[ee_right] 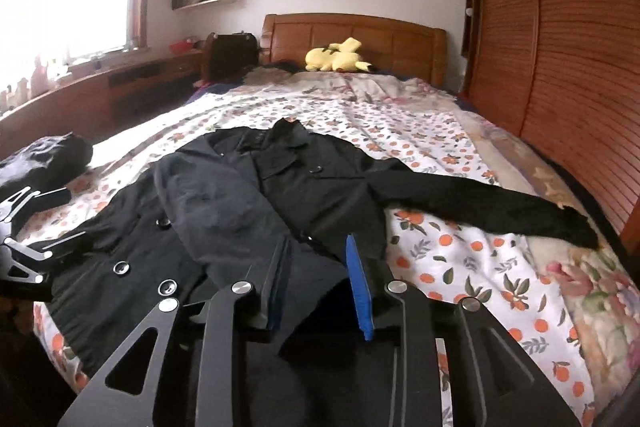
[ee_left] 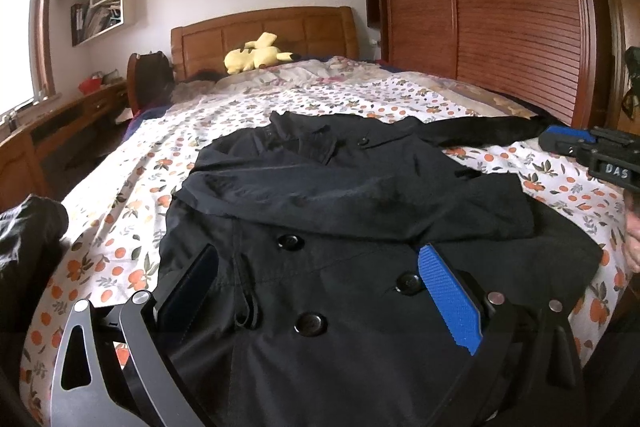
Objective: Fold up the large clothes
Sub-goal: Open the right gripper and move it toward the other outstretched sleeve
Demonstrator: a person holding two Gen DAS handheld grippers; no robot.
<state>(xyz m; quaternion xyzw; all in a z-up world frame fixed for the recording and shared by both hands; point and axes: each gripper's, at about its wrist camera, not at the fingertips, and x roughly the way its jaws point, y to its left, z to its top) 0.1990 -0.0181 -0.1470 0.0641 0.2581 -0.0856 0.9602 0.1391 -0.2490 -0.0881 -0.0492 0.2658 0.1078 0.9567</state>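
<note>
A black double-breasted coat (ee_left: pixel 320 195) lies face up on the bed's flowered sheet (ee_left: pixel 120 195), collar towards the headboard. One sleeve is folded across its chest (ee_right: pixel 216 203); the other sleeve (ee_right: pixel 500 207) stretches out to the right. My left gripper (ee_left: pixel 318 251) hovers open over the buttoned front, its fingers wide apart. My right gripper (ee_right: pixel 316 247) stands at the coat's right edge near the folded sleeve's end, its fingers a little apart and open, with dark cloth lying below the gap. In the left wrist view the right gripper (ee_left: pixel 580 143) shows at the right edge.
A yellow plush toy (ee_left: pixel 256 57) lies by the wooden headboard (ee_left: pixel 264 31). A slatted wooden wardrobe (ee_left: pixel 500 7) runs along the bed's right side. A desk (ee_right: pixel 100 87) stands under the window on the left. A dark cloth bundle (ee_right: pixel 44 155) sits at the bed's left edge.
</note>
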